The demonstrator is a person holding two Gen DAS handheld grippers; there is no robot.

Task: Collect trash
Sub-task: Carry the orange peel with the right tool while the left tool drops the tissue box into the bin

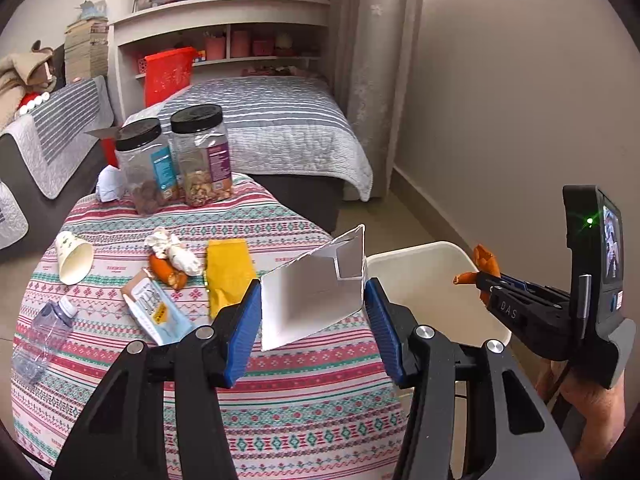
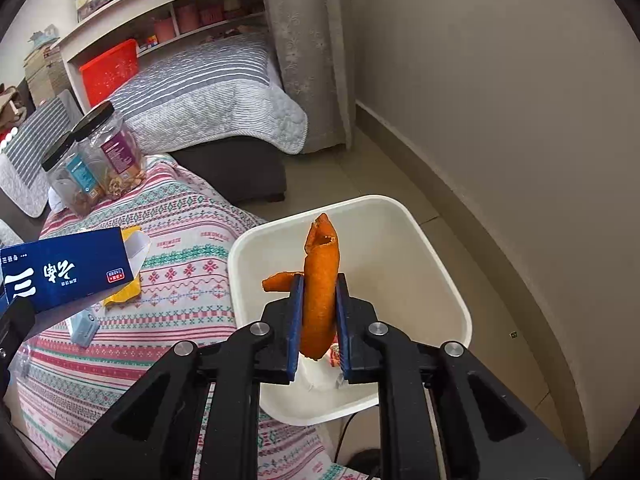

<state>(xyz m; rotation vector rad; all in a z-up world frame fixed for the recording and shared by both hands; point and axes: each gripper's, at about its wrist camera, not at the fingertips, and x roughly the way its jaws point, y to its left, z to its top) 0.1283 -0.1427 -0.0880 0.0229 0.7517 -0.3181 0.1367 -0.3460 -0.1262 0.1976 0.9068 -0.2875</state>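
Observation:
My left gripper (image 1: 313, 286) is shut on an opened cardboard box (image 1: 316, 292), white inside and dark blue with white lettering outside (image 2: 68, 268), held above the patterned tablecloth (image 1: 280, 380) near the table's right edge. To its right, my right gripper (image 2: 320, 280) is shut on a long curl of orange peel (image 2: 320, 264), held upright over the white bin (image 2: 440, 264). From the left wrist view, the right gripper (image 1: 486, 280) and its peel (image 1: 486, 258) hang above the bin (image 1: 416, 246). A person's hand holds the right gripper's handle.
Lying on the table are a paper cup (image 1: 74, 256), a crushed plastic bottle (image 1: 40, 340), a yellow wrapper (image 1: 228, 276), crumpled tissue (image 1: 176, 252), more peel (image 1: 166, 272) and a snack packet (image 1: 156, 308). Two black-lidded jars (image 1: 204, 156) stand at the back. Scraps (image 2: 334, 354) lie inside the bin.

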